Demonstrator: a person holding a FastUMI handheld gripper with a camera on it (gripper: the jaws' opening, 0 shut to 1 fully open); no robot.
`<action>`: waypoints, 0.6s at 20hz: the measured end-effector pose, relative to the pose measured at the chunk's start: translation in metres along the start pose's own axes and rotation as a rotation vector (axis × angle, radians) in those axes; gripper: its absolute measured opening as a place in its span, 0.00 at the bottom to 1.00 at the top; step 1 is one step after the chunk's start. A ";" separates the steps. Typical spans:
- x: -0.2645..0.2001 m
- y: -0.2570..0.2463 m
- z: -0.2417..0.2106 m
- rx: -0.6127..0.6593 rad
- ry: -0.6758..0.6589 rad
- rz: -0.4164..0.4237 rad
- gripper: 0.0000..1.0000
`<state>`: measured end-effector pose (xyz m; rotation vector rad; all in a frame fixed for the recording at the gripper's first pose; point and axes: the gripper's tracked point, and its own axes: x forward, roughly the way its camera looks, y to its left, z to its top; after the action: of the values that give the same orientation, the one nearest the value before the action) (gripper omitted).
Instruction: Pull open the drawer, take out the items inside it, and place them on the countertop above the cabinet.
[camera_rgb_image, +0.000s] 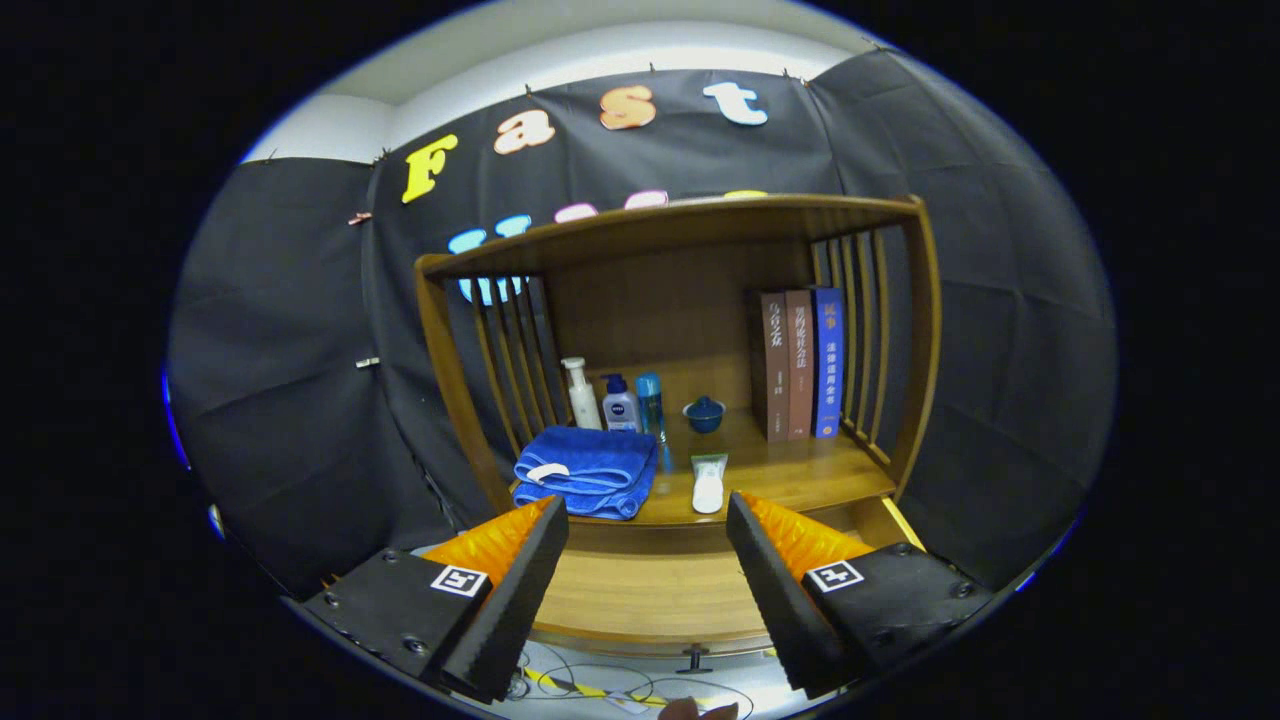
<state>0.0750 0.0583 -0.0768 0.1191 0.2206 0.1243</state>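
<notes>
The wooden cabinet's drawer stands pulled out below my fingers, its small knob at the front; the part of its floor I see is bare wood. On the countertop above it lie a folded blue towel and a white tube, near the front edge. My gripper is open above the drawer, just short of the countertop edge, with nothing between its fingers. The towel is just beyond the left finger and the tube just beyond the right one.
Further back on the countertop stand a white pump bottle, a smaller pump bottle, a blue bottle and a small blue lidded cup. Three books lean at the right. Slatted side rails and a top shelf enclose the space. Cables lie on the floor.
</notes>
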 end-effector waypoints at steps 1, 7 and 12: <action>-0.012 0.000 -0.007 -0.011 -0.028 -0.003 1.00; -0.063 -0.004 -0.048 -0.039 -0.161 -0.022 0.99; -0.071 -0.023 -0.115 -0.054 -0.204 -0.069 1.00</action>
<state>-0.0168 0.0383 -0.1769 0.0693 0.0175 0.0486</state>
